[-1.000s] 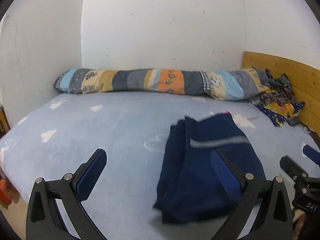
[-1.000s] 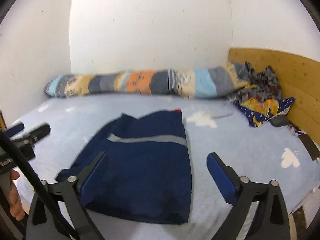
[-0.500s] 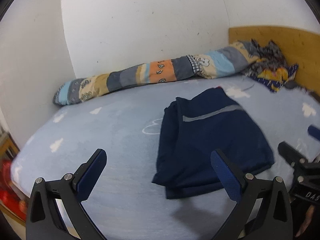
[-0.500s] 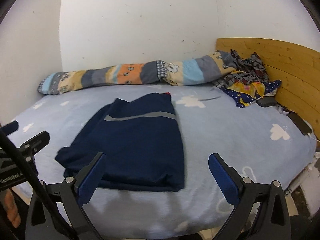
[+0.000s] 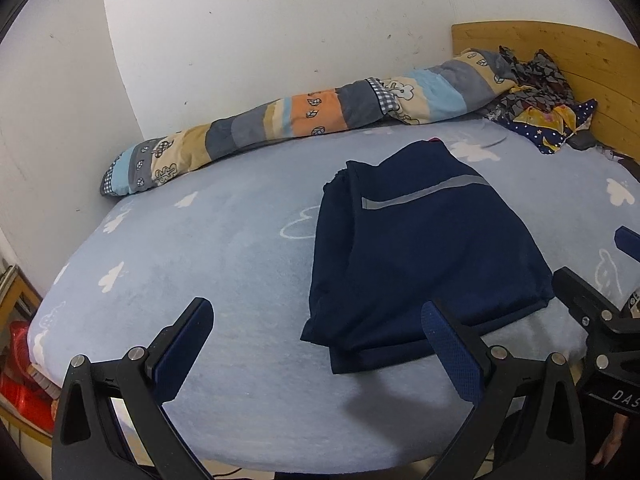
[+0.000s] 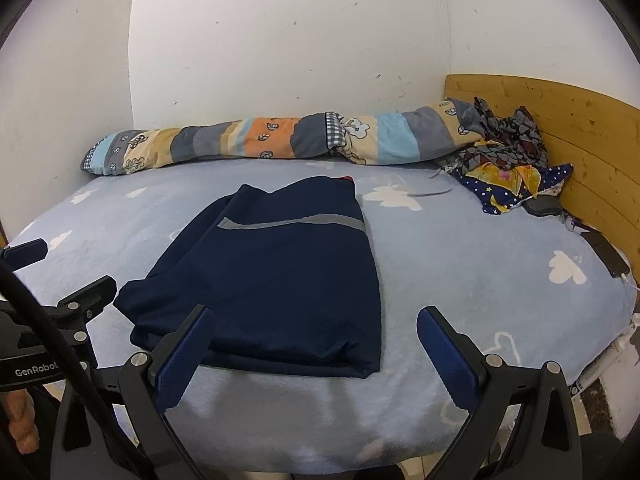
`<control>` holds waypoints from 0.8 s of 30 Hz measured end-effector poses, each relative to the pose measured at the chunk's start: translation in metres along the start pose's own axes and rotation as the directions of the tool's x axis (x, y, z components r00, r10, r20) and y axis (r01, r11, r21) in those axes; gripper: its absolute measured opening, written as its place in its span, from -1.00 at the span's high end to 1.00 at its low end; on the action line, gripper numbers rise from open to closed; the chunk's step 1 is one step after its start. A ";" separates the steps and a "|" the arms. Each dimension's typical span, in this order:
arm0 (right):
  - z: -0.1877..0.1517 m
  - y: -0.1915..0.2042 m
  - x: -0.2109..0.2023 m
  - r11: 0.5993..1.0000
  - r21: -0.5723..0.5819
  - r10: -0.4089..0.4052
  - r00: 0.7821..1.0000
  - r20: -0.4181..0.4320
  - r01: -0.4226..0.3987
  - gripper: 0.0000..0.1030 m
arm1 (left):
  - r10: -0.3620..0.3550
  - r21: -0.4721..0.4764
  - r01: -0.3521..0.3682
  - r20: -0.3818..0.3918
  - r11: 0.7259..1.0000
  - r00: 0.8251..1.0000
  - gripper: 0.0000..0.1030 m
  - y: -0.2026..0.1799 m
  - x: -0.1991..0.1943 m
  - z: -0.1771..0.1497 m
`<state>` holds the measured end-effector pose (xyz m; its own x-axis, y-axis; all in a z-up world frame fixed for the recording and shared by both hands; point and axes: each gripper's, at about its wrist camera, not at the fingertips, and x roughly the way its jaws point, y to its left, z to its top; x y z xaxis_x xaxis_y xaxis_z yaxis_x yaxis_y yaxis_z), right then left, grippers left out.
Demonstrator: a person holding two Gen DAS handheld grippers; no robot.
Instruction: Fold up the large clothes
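Note:
A navy garment with a grey stripe [image 5: 420, 248] lies folded flat on the light blue bed [image 5: 200, 248]; it also shows in the right wrist view [image 6: 280, 272]. My left gripper [image 5: 320, 332] is open and empty, held above the bed's near edge, left of the garment's near corner. My right gripper [image 6: 316, 340] is open and empty, above the garment's near edge. Each gripper shows at the side of the other's view.
A long patchwork bolster [image 6: 280, 140] lies along the back wall. A heap of patterned clothes [image 6: 508, 160] sits by the wooden headboard [image 6: 580, 140] at right. A dark phone [image 6: 608, 256] lies near the bed's right edge. A red object [image 5: 20, 376] is beside the bed at left.
Both grippers have pulled back and up from the garment toward the bed's near edge, so more of the bed shows. The garment lies still. Both grippers stay open.

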<state>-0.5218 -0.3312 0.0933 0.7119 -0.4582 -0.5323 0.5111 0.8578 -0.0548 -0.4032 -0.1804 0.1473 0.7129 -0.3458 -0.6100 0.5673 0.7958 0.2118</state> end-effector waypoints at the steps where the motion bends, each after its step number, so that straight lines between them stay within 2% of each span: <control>1: 0.000 0.001 0.000 1.000 -0.003 0.002 1.000 -0.001 -0.002 -1.00 | 0.001 0.004 -0.001 -0.002 1.000 1.000 -1.00 -0.001 0.001 0.000; 24: 0.000 0.010 -0.003 1.000 -0.027 0.014 1.000 0.011 -0.014 -1.00 | 0.019 0.033 -0.018 -0.021 0.999 1.000 -1.00 -0.007 0.003 -0.003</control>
<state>-0.5190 -0.3213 0.0945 0.7242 -0.4487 -0.5236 0.4883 0.8699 -0.0700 -0.4059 -0.1857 0.1417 0.7149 -0.3202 -0.6216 0.5672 0.7854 0.2478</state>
